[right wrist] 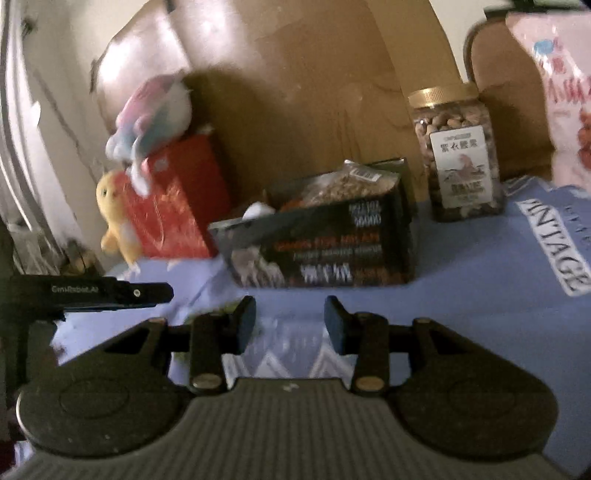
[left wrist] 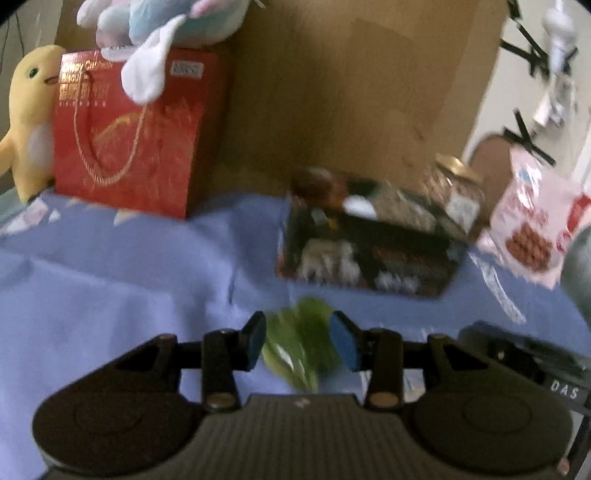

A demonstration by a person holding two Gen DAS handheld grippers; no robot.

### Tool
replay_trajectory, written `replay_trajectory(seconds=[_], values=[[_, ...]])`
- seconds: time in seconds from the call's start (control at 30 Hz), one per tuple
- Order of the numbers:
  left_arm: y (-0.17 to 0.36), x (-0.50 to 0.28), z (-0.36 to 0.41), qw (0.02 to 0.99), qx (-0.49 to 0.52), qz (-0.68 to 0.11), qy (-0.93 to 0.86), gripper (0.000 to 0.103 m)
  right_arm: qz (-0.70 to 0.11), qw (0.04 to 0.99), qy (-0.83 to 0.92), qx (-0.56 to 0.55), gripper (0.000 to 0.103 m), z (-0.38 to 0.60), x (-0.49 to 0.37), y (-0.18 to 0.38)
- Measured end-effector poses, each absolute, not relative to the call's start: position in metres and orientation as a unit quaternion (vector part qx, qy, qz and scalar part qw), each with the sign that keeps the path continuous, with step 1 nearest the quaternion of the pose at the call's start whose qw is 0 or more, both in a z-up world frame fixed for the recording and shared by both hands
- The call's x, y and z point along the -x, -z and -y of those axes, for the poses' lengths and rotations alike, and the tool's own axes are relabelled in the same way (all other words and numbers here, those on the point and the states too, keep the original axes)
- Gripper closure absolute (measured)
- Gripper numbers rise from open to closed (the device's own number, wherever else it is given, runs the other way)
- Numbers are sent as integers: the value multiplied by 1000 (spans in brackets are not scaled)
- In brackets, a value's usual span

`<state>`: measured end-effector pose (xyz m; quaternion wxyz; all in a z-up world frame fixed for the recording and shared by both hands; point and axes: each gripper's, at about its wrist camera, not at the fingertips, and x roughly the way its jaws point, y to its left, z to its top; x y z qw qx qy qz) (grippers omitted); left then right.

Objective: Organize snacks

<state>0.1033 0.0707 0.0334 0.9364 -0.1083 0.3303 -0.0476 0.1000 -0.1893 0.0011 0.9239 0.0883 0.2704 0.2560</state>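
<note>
A small green snack packet (left wrist: 301,350) lies on the blue cloth (left wrist: 110,295), between the blue pads of my left gripper (left wrist: 299,332). The fingers stand apart at its edges and no firm pinch shows; the view is blurred. Beyond it stands a black snack box (left wrist: 369,251), packets poking out of its top. A gold-lidded jar of nuts (left wrist: 456,192) and a pink-white snack bag (left wrist: 532,225) are behind it to the right. My right gripper (right wrist: 290,317) is open over bare patterned cloth, in front of the same box (right wrist: 321,243) and jar (right wrist: 458,155).
A red gift bag (left wrist: 129,136) stands at the back left, a yellow plush (left wrist: 29,122) beside it and a pastel plush (left wrist: 159,22) on top. A tall cardboard sheet (left wrist: 351,92) closes off the back. The left gripper's black finger (right wrist: 110,293) shows at the right wrist view's left edge.
</note>
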Motion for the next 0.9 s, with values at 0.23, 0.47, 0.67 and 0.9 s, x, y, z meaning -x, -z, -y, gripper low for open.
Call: replay_trajectory(seconds=[0.23, 0.47, 0.67, 0.9], values=[[-27, -72, -39, 940, 71, -330, 56, 57, -282, 929, -210, -115, 57, 188, -66, -2], [-27, -44, -26, 945, 54, -320, 40, 52, -278, 934, -183, -132, 48, 192, -36, -1], [-25, -31, -22, 946, 47, -320, 31, 52, -272, 935, -183, -135, 47, 190, -24, -6], [-24, -29, -20, 946, 43, -320, 28, 44, -263, 937, -187, -133, 46, 188, -20, -10]])
